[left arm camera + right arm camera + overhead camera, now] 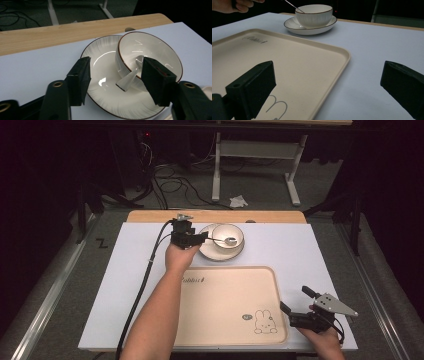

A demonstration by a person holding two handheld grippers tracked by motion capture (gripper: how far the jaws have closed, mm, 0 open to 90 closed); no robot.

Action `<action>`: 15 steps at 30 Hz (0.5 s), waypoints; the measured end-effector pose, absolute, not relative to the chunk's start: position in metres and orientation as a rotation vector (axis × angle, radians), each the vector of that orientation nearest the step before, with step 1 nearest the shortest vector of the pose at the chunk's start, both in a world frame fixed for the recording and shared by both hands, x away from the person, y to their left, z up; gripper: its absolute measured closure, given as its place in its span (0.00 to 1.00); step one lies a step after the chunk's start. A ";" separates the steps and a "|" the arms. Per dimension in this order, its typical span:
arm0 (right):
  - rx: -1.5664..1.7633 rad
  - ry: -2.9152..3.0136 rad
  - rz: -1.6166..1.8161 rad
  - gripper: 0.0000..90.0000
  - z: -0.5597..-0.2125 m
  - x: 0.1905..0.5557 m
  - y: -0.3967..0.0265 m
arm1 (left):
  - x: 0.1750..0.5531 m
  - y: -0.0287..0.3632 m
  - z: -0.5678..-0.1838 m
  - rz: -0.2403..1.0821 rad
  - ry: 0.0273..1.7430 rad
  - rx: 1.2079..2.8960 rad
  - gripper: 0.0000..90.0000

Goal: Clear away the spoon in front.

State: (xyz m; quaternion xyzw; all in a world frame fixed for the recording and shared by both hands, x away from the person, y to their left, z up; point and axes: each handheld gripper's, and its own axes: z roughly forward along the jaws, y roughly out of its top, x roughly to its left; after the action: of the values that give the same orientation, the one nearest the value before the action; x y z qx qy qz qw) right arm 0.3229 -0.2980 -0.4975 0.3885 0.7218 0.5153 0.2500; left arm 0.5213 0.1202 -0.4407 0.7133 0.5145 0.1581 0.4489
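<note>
Our left claw [113, 82] is half spread around the handle of the white spoon [130, 76], its jaws either side without pressing it. The spoon leans in the bowl [160, 52], which sits on the saucer [105, 62] at the far middle of the worktop [300, 245]. Our right claw [327, 87] is spread wide and empty at the near right, over the edge of the beige tray [299, 62].

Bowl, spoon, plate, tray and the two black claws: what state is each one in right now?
Bowl: upright on the plate, off-centre.
Spoon: in the bowl, handle over the rim, between the jaws.
Plate: flat on the table.
Tray: flat, nothing on it.
Left gripper: open around the spoon handle.
Right gripper: open, holding nothing.
</note>
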 end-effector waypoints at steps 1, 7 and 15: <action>1.058 1.966 1.402 0.01 -0.498 0.323 -0.298 | 0.522 0.120 -0.441 0.379 1.272 1.758 0.52; 1.047 1.970 1.396 0.01 -0.497 0.325 -0.298 | 0.521 0.117 -0.443 0.361 1.270 1.777 0.65; 1.056 1.959 1.398 0.01 -0.497 0.323 -0.298 | 0.516 0.114 -0.440 0.376 1.220 1.788 0.76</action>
State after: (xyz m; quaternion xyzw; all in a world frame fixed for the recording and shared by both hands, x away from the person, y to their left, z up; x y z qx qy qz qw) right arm 0.3235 -0.2984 -0.4967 0.3887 0.7210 0.5144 0.2541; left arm 0.5165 0.1145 -0.4405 0.7248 0.4943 0.1526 0.4549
